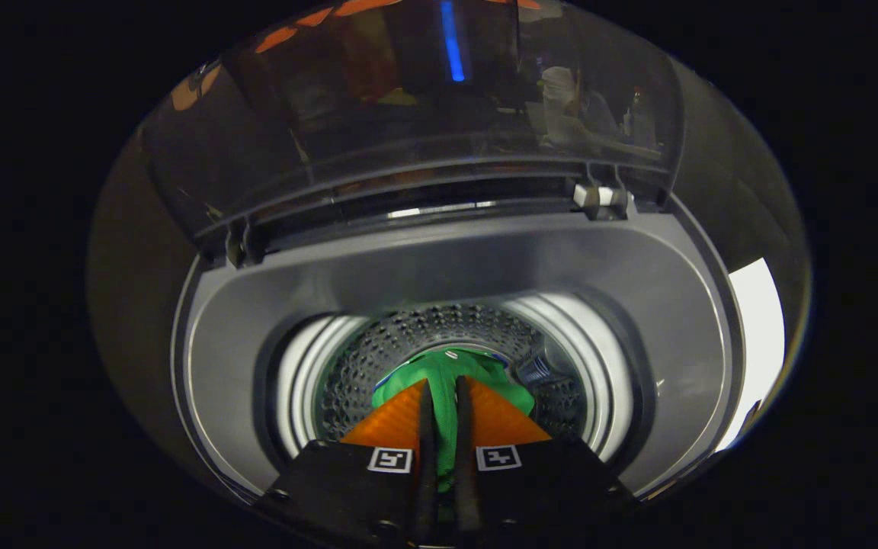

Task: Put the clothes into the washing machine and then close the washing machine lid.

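Garment: you have a green piece of clothing pinched in the gripper; a strip of it runs up through the narrow slot between the two fingers, and the rest bunches out just past the fingertips, spreading to both sides. A small pale oval, a tag or button, sits on its far edge; you cannot tell which.

Gripper: your gripper points down into the mouth of the washing machine. The jaws stand narrow, both fingers pressing on the green cloth between them. Each finger carries a square black-and-white marker near its base.

Where the garment is: it hangs inside the drum opening, with the perforated wall behind and around it. Whether it touches the drum floor you cannot tell.

Drum: the drum is a metal cylinder with rows of small holes, seen from above. A pale ribbed ring circles its top edge, brightly lit on both sides.

Machine top: around that ring lies the grey top deck of the washing machine, a broad smooth collar sloping toward the opening.

Lid: the lid stands raised beyond the opening, hinged at the far side of the deck. It is dark and see-through, with dim reflections and a blue streak of light on it. A pale hinge block shows at its right corner, a darker one at its left.
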A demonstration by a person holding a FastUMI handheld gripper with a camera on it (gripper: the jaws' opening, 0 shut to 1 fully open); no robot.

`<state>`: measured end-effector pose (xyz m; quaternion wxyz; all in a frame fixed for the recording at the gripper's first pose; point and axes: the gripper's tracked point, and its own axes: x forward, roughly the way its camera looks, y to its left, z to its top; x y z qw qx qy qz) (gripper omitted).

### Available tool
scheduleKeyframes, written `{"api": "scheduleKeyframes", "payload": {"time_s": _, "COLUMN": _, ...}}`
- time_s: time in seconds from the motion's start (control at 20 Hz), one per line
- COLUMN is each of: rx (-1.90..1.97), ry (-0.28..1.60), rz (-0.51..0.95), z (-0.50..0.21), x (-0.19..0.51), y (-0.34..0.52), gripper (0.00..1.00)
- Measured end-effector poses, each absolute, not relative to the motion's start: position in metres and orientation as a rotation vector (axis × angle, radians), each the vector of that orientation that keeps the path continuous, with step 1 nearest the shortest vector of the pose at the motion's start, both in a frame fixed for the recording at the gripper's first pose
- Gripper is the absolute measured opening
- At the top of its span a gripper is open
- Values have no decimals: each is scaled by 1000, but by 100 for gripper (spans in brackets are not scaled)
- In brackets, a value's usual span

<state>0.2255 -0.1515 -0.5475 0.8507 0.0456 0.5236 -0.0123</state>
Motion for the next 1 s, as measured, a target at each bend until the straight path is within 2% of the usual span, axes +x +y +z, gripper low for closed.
{"api": "scheduleKeyframes", "payload": {"time_s": 0.15, "rx": 99, "ry": 1097, "rz": -34, "z": -548, "x": 227, "y": -154, "gripper": 20}}
{"api": "scheduleKeyframes", "payload": {"time_s": 0.55, "rx": 76, "ry": 1016, "rz": -22, "z": -524, "x": 228, "y": -156, "gripper": 100}}
{"api": "scheduleKeyframes", "payload": {"time_s": 1.0, "rx": 72, "ry": 889, "rz": 19, "z": -468, "x": 225, "y": -147, "gripper": 100}}
